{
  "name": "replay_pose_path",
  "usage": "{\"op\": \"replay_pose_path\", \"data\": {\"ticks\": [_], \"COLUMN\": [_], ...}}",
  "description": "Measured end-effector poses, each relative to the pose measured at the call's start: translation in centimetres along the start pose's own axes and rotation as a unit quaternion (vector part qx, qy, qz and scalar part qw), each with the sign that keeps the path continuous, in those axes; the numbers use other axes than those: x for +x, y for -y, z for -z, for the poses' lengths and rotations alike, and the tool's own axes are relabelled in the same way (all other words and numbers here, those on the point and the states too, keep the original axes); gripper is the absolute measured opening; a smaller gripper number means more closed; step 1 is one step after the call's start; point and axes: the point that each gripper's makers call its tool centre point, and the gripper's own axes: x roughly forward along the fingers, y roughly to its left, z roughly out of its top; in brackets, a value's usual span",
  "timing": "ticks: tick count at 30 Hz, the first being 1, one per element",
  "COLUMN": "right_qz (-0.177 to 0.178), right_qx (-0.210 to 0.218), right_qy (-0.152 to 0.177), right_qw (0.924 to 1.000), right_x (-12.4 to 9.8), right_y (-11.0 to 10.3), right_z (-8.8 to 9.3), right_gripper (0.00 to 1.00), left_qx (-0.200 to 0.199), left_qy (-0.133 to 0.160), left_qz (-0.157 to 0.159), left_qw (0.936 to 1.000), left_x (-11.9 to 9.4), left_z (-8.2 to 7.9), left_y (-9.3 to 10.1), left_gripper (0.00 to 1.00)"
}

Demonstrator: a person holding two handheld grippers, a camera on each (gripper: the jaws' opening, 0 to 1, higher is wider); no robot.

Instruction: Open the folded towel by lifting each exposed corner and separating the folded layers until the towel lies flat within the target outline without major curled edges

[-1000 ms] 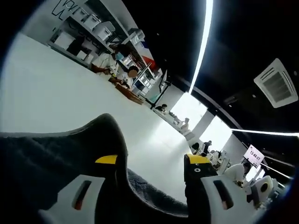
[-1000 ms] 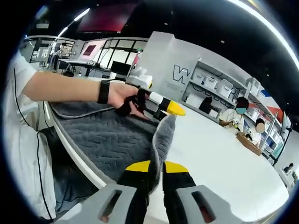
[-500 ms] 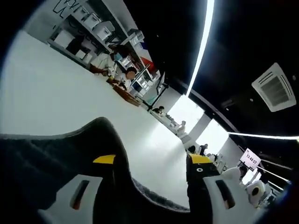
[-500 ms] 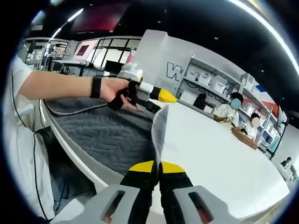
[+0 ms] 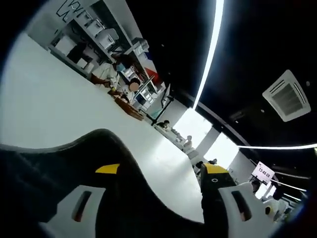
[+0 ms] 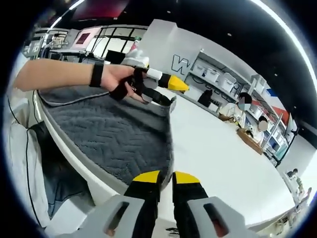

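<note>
— White table (image 5: 49, 114) fills the left gripper view; what's new?
— Left gripper (image 5: 161, 171), jaws wide apart, one jaw under the grey towel (image 5: 59, 163), has lifted the fold higher.
— And the right gripper view?
— Right gripper (image 6: 165, 177), jaws pinched on the towel's near edge; the cloth lies flatter than a second ago, spreading open.

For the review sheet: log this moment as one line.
towel: spread on white table | left gripper: open, towel edge between jaws | right gripper: shut on towel edge
</note>
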Motion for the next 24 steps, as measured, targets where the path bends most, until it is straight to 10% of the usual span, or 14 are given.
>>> {"op": "replay_pose_path", "data": {"ticks": [24], "right_qz": [0.0], "right_qx": [0.01], "right_qy": [0.05], "right_qw": [0.9987], "right_x": [-0.8], "right_y": [0.0], "right_z": [-2.1], "right_gripper": [0.05], "left_qx": [0.073], "left_qy": [-0.04], "left_qz": [0.007], "left_qw": [0.9965], "left_x": [-1.3], "left_z": [1.3], "left_y": [0.8], "left_gripper": [0.64]}}
